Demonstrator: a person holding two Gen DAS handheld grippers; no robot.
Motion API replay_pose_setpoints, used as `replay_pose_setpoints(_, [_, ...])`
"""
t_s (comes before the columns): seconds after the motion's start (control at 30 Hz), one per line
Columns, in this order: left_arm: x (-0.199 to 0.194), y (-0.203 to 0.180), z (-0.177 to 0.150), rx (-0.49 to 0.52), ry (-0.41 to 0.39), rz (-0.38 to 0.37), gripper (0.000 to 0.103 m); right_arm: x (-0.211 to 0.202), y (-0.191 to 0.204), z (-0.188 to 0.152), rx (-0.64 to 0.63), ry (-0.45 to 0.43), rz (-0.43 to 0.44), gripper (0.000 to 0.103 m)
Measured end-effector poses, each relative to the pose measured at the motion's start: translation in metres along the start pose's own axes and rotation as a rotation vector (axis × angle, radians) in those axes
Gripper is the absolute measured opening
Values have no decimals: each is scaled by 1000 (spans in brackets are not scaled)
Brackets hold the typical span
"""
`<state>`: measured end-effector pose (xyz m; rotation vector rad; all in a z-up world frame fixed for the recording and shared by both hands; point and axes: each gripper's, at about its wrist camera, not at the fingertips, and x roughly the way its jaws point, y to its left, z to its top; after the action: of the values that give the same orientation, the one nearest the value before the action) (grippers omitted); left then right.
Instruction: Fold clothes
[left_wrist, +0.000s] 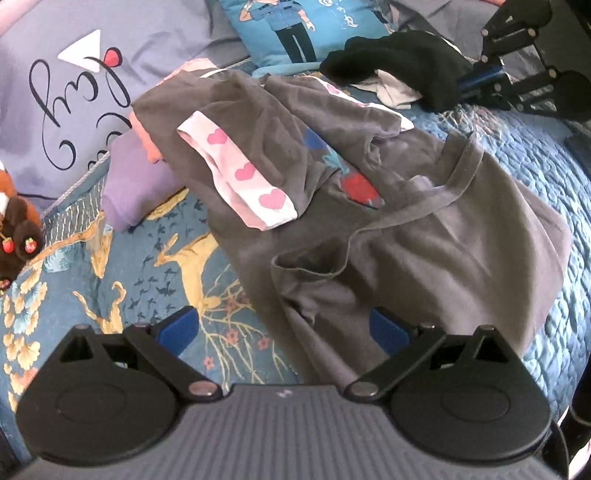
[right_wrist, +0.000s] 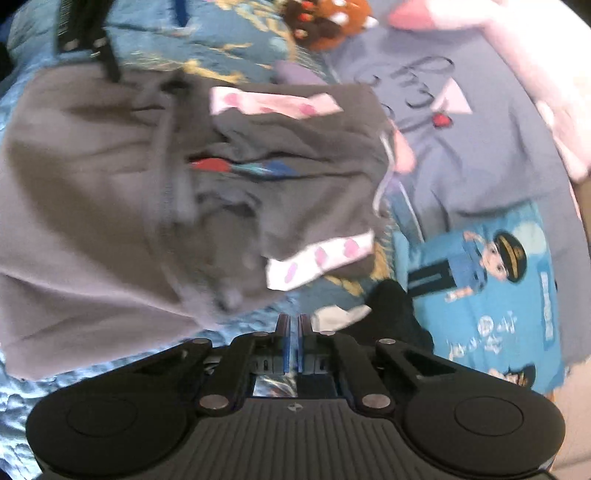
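Blue quilted bedspread (left_wrist: 535, 177) with gold deer and branch print covers the bed in the left wrist view; lavender pillow (left_wrist: 55, 110) with script lettering lies at upper left, and a blue cartoon-print pillow (left_wrist: 295, 29) at top. Grey shirt (left_wrist: 424, 229) is spread crumpled over the bedspread's middle, neckline toward the right, its sleeve cuff (left_wrist: 240, 173), white with pink hearts, folded over the body. Folded purple garment (left_wrist: 136, 184) sits just beside the shirt's left edge. Black garment (left_wrist: 399, 62) lies beyond the shirt, at upper right. Brown plush toy (left_wrist: 14, 225) shows at the left edge. Left gripper (left_wrist: 284, 328) hovers with jaws wide apart, nothing between them; its right pad is over the shirt's near edge. Right gripper (left_wrist: 517, 85) shows at upper right, beside the black garment.

Right wrist view, blurred: same bedspread (right_wrist: 44, 391), grey shirt (right_wrist: 110, 203) filling the left and middle, second heart cuff (right_wrist: 317, 258) near the gripper. Black garment (right_wrist: 395, 310) lies just ahead on the right. Right gripper (right_wrist: 293, 325) has jaws together; no cloth visible between them. Cartoon pillow (right_wrist: 498, 295) sits at right, lavender pillow (right_wrist: 480, 147) above it.
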<state>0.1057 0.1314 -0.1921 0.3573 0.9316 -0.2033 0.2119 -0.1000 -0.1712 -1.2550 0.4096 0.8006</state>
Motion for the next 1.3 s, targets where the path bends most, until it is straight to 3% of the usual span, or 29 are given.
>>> replay_pose_setpoints(0.07, [-1,2,1,-21,-7,-11,100,-7,8,1,-36,-33,22,4])
replay_pose_setpoints(0.23, [-2,3,0,-33,-11,-13,100,-21,50,4,-205,-116,95,16])
replay_pose_setpoints(0.33, [-6,2,-2,-34,-10,-17,101,-10,69,3,-259,-97,118,17])
replay_pose_setpoints(0.43, [-9,0,-5,-28,-9,-12,102,2,78,5,-297,-72,75,14])
replay_pose_setpoints(0.5, [-11,-1,-7,-27,-9,-14,102,6,73,12,-259,-60,53,1])
replay_pose_setpoints(0.67, [-12,1,-10,-44,2,-10,102,10,31,30,-59,-61,14,0])
replay_pose_setpoints(0.77, [-13,2,-13,-58,7,-1,102,14,18,31,-53,-58,20,0])
replay_pose_setpoints(0.87, [-18,3,-16,-70,-4,-15,102,-2,27,24,-136,-127,74,8])
replay_pose_setpoints(0.93, [-19,2,-18,-68,-6,-20,102,-13,46,19,-238,-167,90,23])
replay_pose_setpoints(1.07, [-20,0,-19,-74,-8,-29,102,-11,75,13,-343,-147,126,24])
replay_pose_setpoints(1.17, [-22,-3,-18,-81,-15,-42,102,0,80,16,-319,-112,138,20])
replay_pose_setpoints(1.23, [-24,-5,-18,-71,-18,-43,102,6,75,20,-273,-86,133,3])
replay_pose_setpoints(1.3, [-26,-6,-18,-65,-18,-43,102,9,68,25,-217,-70,124,2])
